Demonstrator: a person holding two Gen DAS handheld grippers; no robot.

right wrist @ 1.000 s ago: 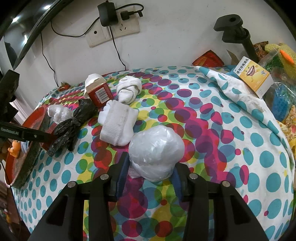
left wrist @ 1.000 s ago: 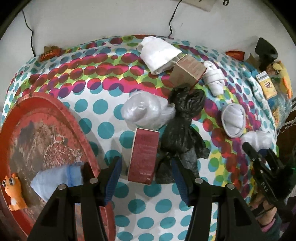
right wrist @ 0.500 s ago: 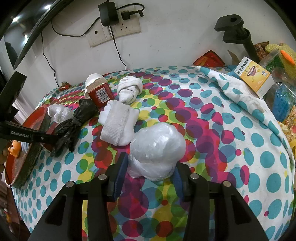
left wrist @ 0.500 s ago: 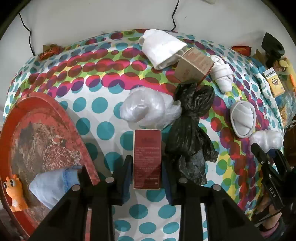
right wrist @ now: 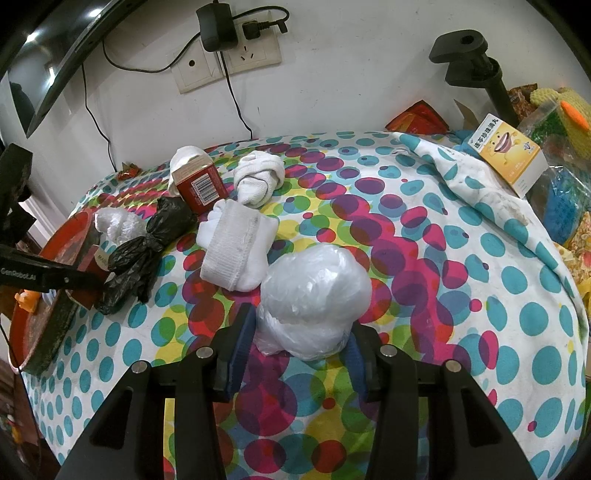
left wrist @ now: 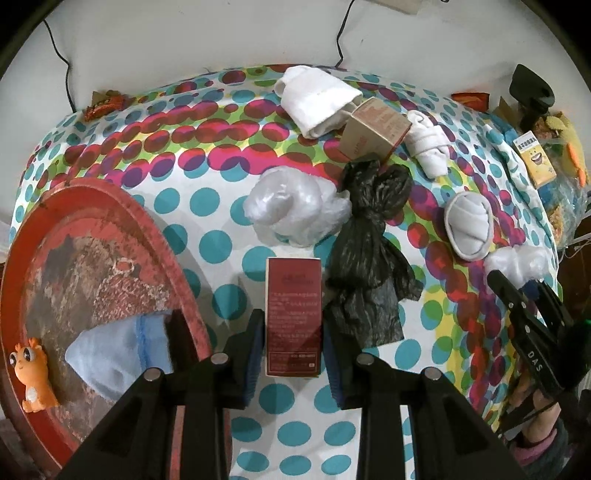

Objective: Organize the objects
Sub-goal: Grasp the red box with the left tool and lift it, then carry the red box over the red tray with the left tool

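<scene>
Gripping the dark red box (left wrist: 293, 317) on the dotted tabletop (left wrist: 207, 206), the left tool (left wrist: 291, 354) pinched it; the right tool (right wrist: 295, 354) clasped the clear plastic bag (right wrist: 314, 299).

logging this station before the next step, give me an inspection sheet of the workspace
surface: polka-dot cloth, covering the table
job's things: red box flat between the left gripper's fingers; clear bag between the right gripper's fingers; black bag, second clear bag, brown box, folded and rolled socks loose on the cloth
clutter: red tray holding a blue cloth and an orange toy; yellow box at the far right
grippers: left gripper shut on the red box; right gripper shut on the clear bag
cables: charger and black leads at the wall socket
surroundings: white wall, black clamp stand
</scene>
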